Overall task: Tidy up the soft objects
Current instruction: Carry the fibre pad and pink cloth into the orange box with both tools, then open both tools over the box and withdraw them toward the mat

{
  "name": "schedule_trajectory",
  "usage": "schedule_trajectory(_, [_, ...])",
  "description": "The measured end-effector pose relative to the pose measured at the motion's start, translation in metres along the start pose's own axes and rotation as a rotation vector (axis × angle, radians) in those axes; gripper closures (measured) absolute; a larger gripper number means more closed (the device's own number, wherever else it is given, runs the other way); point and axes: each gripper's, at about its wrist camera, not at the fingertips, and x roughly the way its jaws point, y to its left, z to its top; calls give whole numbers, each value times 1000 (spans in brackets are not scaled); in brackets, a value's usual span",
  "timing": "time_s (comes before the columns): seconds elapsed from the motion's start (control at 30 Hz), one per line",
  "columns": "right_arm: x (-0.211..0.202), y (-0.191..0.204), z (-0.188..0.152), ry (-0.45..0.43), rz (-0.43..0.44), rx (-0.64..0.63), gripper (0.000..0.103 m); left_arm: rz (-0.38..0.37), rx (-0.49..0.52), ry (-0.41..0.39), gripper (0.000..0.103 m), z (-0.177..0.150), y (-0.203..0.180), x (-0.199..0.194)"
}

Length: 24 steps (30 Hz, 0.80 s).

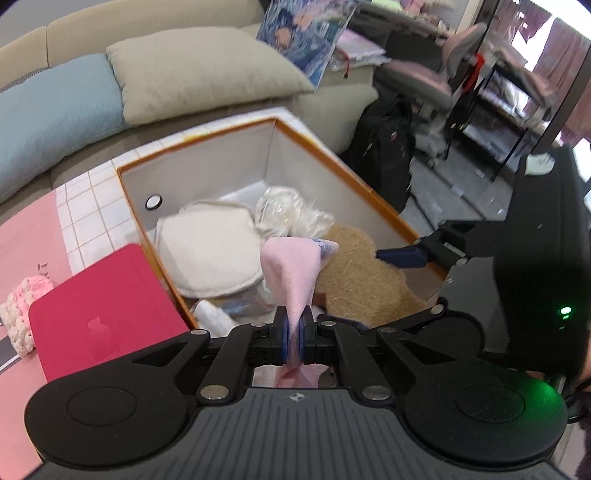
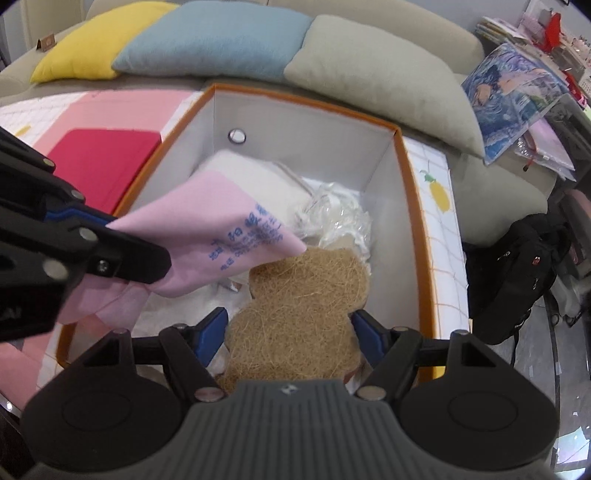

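- The sofa [image 2: 369, 22] runs along the back, with a yellow cushion [image 2: 92, 40], a blue cushion [image 2: 210, 40] and a beige cushion [image 2: 384, 77] lined up on it.
- A storage box [image 2: 413, 192] with an orange rim and white walls sits on the tiled mat [image 1: 92, 199] in front of the sofa.
- A red folder [image 1: 107, 310] lies flat just beside the box.
- Inside the box lie a round white pad [image 1: 210, 251], crinkled clear plastic [image 1: 291, 214] and a tan fibre mat [image 2: 295, 314].
- The left gripper [image 1: 294, 332] has its jaws clamped tight on a pink cloth [image 2: 207, 236] with blue print, held over the box.
- The right gripper [image 2: 290, 332] has its jaws wide, one blue pad on each side of the fibre mat; I cannot tell whether they touch it.
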Motion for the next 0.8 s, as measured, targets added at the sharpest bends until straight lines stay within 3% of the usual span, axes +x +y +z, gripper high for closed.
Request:
schedule_trajectory(0.33, [17,3,-5,55,-14,-18,29,51,-2,73,95,-5,3,19])
schedule_trajectory(0.47, [14,3,-2,54,-19,-17,28,30,-41,59,66,-4,9,13])
schedule_trajectory(0.5, [12,3,-1,50,-20,-18,23,23,-54,51,58,-3,11,11])
schedule_trajectory(0.63, [0,5,3,43,-24,-35,12,7,-84,14,47,0,16,-2])
schedule_trajectory(0.8, [-24,8,9,38,-63,-50,11,-7,-72,-107,34,0,17,-34])
